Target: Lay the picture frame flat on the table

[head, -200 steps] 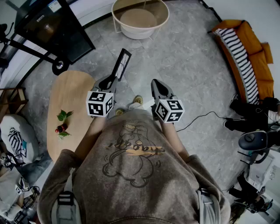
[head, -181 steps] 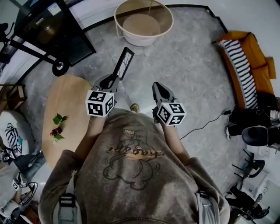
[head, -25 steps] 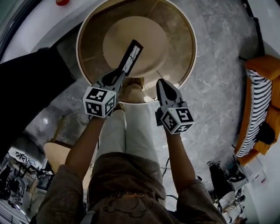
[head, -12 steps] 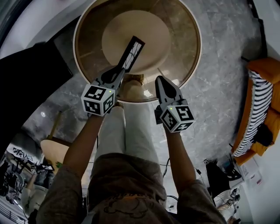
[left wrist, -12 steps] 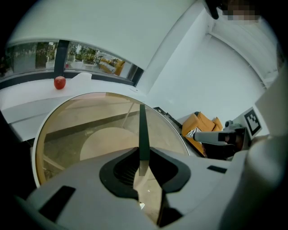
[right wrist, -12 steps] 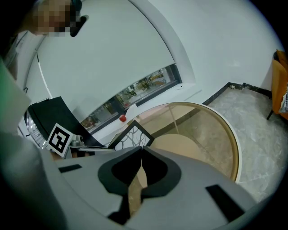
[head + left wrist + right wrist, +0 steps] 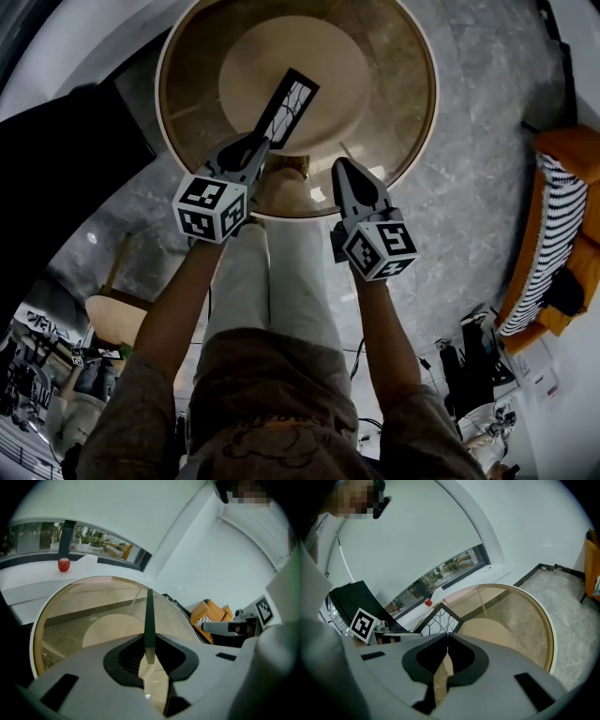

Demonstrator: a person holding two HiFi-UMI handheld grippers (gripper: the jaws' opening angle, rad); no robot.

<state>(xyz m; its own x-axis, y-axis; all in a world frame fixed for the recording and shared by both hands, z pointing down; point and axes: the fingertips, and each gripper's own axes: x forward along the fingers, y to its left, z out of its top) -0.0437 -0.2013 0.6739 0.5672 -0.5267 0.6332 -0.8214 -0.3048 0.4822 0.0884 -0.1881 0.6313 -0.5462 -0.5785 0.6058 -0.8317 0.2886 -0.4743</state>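
Observation:
A black picture frame [image 7: 288,106] with a white branch pattern is held upright and tilted over the round glass table [image 7: 436,94], clear of its top. My left gripper [image 7: 260,143] is shut on the frame's near lower edge. In the left gripper view the frame [image 7: 149,616] shows edge-on, standing between the jaws of the left gripper [image 7: 149,638]. My right gripper [image 7: 340,167] hovers at the table's near rim, shut and holding nothing. The right gripper view shows its jaws [image 7: 447,634] touching, with the frame [image 7: 440,619] just to the left.
Under the glass lies a round beige lower shelf [image 7: 295,66]. A black cabinet [image 7: 66,178] stands to the left, and an orange sofa [image 7: 562,216] with a striped cushion is at the right. A red apple [image 7: 63,564] sits on the white ledge behind the table.
The person has walked from the oval wooden table to the round glass one, carrying the frame. In the last second both grippers and the frame edged slightly farther over the glass.

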